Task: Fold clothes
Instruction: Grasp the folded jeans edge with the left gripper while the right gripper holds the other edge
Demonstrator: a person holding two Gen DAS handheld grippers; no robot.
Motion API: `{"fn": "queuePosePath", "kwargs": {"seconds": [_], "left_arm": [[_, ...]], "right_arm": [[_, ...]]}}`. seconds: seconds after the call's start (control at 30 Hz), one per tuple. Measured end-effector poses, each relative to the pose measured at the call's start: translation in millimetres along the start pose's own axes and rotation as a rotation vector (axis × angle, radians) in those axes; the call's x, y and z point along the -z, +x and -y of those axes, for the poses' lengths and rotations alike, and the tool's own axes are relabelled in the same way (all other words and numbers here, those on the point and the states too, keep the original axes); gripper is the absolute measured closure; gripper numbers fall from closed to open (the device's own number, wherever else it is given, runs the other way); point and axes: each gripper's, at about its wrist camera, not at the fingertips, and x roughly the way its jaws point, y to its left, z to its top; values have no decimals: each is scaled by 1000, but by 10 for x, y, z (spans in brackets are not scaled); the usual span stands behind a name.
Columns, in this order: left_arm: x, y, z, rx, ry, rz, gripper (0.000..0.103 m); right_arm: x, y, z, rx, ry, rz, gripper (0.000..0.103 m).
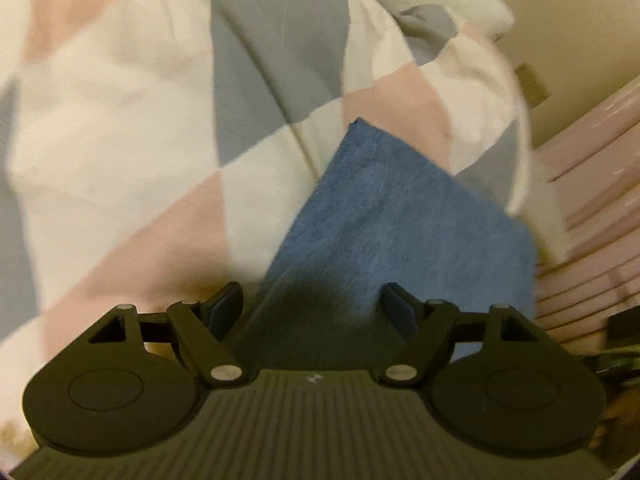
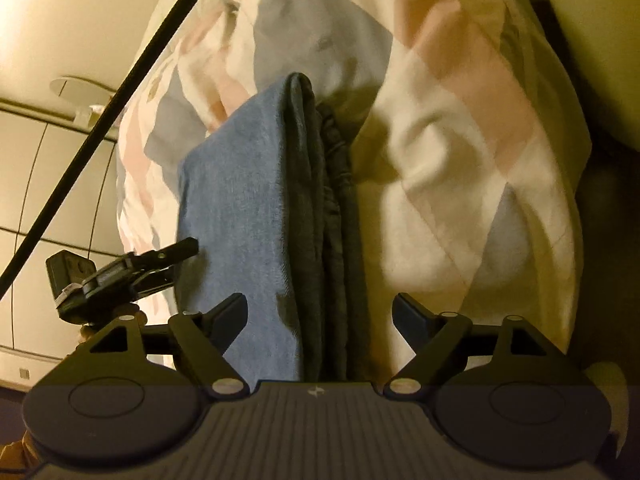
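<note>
**Blue garment between both grippers over a checked quilt**

Left wrist view: the left gripper has its two black fingers spread wide, and a blue garment runs up between them from the gripper body. The cloth lies between the fingers without being pinched; whether it touches either pad cannot be told. Its far corner points up and away, resting on a quilt patterned in white, pink and grey diamonds, which fills most of the view. At the right edge are pale pink slats and a cream wall.

Right wrist view: the right gripper is likewise wide, fingers well apart. The blue garment passes between them, folded lengthwise, with a darker gathered edge on its right side. The left gripper shows at the left, its tip reaching the garment's left edge. Behind is the same quilt. A black strap crosses the upper left diagonally, before pale panelled walls.
</note>
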Motion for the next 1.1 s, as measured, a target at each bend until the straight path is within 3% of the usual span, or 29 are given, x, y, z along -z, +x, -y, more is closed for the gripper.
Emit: {"fn": "queuePosePath", "kwargs": {"seconds": [0.27, 0.37, 0.43, 0.53, 0.73, 0.83, 0.87, 0.97, 1.03, 1.1], "left_arm": [[-11, 337, 17, 173, 35, -77, 28], [15, 445, 164, 168, 97, -92, 28], [10, 447, 163, 172, 83, -86, 31], [33, 353, 249, 178, 78, -65, 44], [193, 217, 429, 183, 44, -47, 49], [207, 388, 312, 158, -15, -50, 48], [191, 447, 286, 157, -41, -45, 47], [181, 485, 363, 120, -55, -26, 49], [217, 407, 467, 105, -57, -10, 51], [277, 293, 598, 95, -81, 13, 53]], "right_arm": [[-49, 384, 166, -43, 33, 40, 16], [-84, 488, 162, -42, 11, 28, 19], [-120, 471, 102, -45, -22, 18, 38], [-152, 342, -33, -33, -72, -4, 56], [-160, 163, -75, 0, -90, -85, 57], [-249, 406, 131, -33, -18, -98, 43], [-286, 500, 213, -50, 15, -101, 43], [-338, 546, 287, -92, 52, -129, 53], [-327, 446, 264, -115, 44, -145, 66], [-305, 297, 214, -129, 35, -158, 69]]}}
